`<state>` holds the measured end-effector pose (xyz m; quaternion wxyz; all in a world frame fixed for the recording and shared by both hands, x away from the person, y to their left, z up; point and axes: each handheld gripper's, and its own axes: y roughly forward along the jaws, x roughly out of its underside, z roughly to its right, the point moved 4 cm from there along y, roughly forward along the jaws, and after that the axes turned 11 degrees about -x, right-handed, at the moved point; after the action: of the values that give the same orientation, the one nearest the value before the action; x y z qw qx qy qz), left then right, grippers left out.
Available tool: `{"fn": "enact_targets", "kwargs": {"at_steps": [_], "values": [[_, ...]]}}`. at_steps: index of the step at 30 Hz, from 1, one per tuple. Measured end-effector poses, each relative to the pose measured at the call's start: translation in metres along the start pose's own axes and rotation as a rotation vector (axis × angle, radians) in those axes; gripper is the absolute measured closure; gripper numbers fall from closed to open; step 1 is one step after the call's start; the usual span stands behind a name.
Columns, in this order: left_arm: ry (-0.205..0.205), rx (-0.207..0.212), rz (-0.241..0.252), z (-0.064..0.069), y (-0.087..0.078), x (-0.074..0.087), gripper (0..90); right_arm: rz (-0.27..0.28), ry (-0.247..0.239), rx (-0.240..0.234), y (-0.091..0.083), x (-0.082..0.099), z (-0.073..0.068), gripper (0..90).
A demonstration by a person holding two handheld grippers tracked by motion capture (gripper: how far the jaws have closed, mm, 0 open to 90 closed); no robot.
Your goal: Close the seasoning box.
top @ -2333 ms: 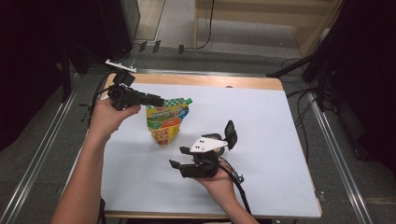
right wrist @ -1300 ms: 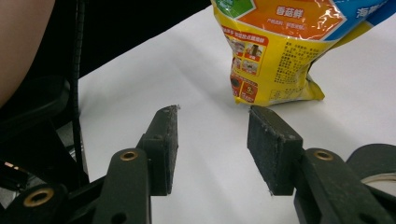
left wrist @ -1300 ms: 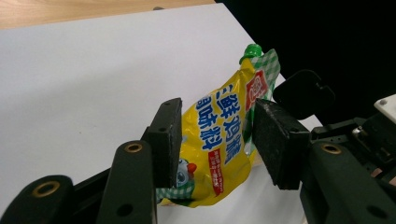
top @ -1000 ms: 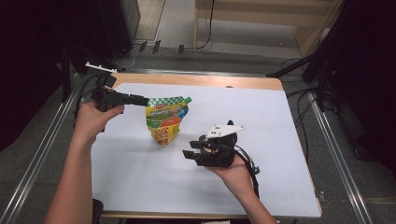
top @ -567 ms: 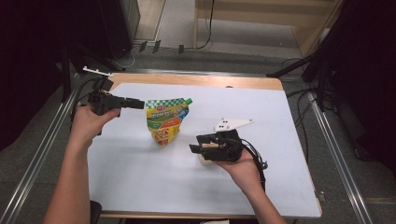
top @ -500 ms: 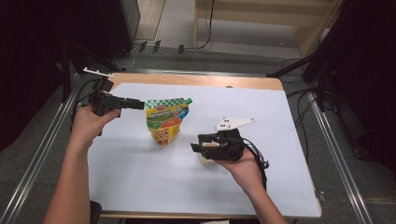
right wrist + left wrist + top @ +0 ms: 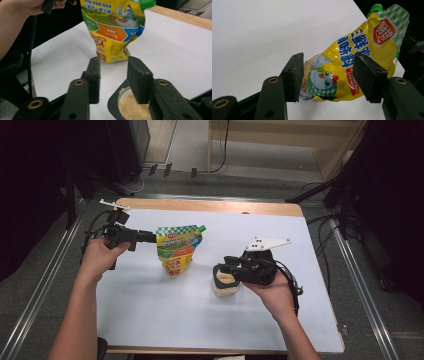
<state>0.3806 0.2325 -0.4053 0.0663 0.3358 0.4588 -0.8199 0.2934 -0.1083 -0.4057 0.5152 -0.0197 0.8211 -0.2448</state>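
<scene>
A yellow and green spouted pouch [image 7: 177,250] stands upright on the white mat. My left gripper [image 7: 150,237] points at its left side. In the left gripper view the pouch [image 7: 352,55] shows past the gripper [image 7: 328,75], whose jaws are open, have just been opening and do not press on it. My right gripper [image 7: 222,268] hovers at a small cup of brown powder [image 7: 226,287]. In the right gripper view its jaws [image 7: 113,77] have just been closing. One pad lies over the cup's mouth [image 7: 113,100], the other outside the rim, with a gap left.
The white mat [image 7: 150,310] covers a wooden table [image 7: 210,206] with free room at front and right. Metal rails [image 7: 45,285] run along both sides. Cables and dark equipment [image 7: 125,140] lie behind. A hand [image 7: 25,7] shows beyond the pouch [image 7: 115,30].
My right hand has shifted right and slightly up, and the powder cup now shows under its jaws. The left gripper and the pouch have stayed nearly in place.
</scene>
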Motion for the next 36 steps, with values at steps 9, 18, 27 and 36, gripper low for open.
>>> {"fn": "enact_targets", "kwargs": {"at_steps": [9,18,27,36], "values": [[0.043,-0.013,0.001,0.003,0.003,0.001,43.4,0.017,0.026,0.016,-0.02,-0.001,0.011,85.7],[0.045,-0.003,-0.003,0.003,0.003,0.002,42.9,0.038,0.07,0.06,-0.044,0.0,0.029,90.0],[0.057,-0.006,-0.003,0.002,0.004,0.002,42.2,0.052,0.107,0.133,-0.062,0.008,0.049,90.0],[0.078,-0.014,-0.005,0.002,0.005,0.003,42.3,0.03,0.163,0.147,-0.054,0.023,0.066,90.0]]}}
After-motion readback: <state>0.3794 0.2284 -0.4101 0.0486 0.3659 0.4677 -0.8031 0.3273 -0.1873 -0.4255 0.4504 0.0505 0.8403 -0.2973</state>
